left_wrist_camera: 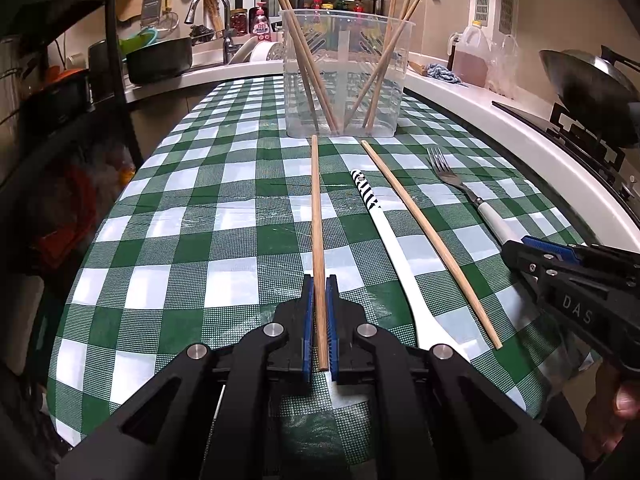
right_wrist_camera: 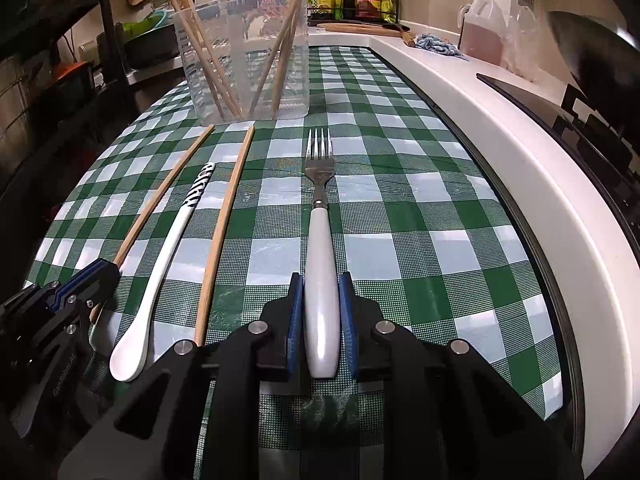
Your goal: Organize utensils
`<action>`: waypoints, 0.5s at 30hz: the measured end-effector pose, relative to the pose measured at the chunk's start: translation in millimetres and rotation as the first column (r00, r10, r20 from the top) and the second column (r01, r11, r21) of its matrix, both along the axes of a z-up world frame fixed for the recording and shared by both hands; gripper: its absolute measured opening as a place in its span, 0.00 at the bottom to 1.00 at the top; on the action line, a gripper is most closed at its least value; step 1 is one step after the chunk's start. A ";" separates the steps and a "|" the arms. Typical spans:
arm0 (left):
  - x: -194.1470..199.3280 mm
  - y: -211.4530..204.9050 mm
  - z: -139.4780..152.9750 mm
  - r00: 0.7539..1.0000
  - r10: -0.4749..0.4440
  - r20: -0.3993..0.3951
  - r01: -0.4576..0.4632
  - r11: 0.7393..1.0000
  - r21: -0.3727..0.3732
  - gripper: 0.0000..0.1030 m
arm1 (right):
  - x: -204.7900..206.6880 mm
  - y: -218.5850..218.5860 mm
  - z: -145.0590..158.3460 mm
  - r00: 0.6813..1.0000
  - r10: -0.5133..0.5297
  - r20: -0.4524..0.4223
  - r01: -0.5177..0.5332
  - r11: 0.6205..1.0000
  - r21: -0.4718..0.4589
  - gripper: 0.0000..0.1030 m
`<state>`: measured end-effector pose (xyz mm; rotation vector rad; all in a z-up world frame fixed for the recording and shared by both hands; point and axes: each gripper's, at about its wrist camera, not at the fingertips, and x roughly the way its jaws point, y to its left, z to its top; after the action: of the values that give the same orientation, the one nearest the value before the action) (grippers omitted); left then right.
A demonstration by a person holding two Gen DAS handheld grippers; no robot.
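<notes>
My left gripper (left_wrist_camera: 319, 280) pinches a wooden chopstick (left_wrist_camera: 317, 216). Only the right wrist view shows my right gripper (right_wrist_camera: 322, 280) clamped on the fork (right_wrist_camera: 320, 216) by its white handle.

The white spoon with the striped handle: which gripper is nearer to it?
Left. The left gripper, shut on a chopstick, sits just beside the spoon; the right gripper, gripping the fork, has another chopstick between.

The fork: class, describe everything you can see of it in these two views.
The fork has four dull metal tines, a narrow neck and a smooth, glossy white handle, plastic or ceramic by its look. It lies flat on the green-and-white checked tablecloth, tines pointing toward the clear container. The right gripper is shut on its handle, blue fingers pressing either side.
</notes>
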<state>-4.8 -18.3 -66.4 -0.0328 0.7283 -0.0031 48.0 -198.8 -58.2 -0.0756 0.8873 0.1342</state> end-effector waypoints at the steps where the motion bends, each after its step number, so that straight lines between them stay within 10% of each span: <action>1: 0.1 0.0 0.0 1.000 0.000 0.000 0.000 1.000 0.001 0.06 | 0.0 0.1 -0.1 1.000 0.000 0.000 0.000 1.000 0.000 0.19; 15: -0.7 1.4 0.7 1.000 0.008 -0.001 -0.008 1.000 -0.014 0.06 | 0.5 -1.2 0.5 1.000 0.000 -0.008 0.000 1.000 0.013 0.17</action>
<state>-5.4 -16.9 -65.6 -0.0491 0.7293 0.0000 48.6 -200.0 -57.6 -0.0631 0.8947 0.1399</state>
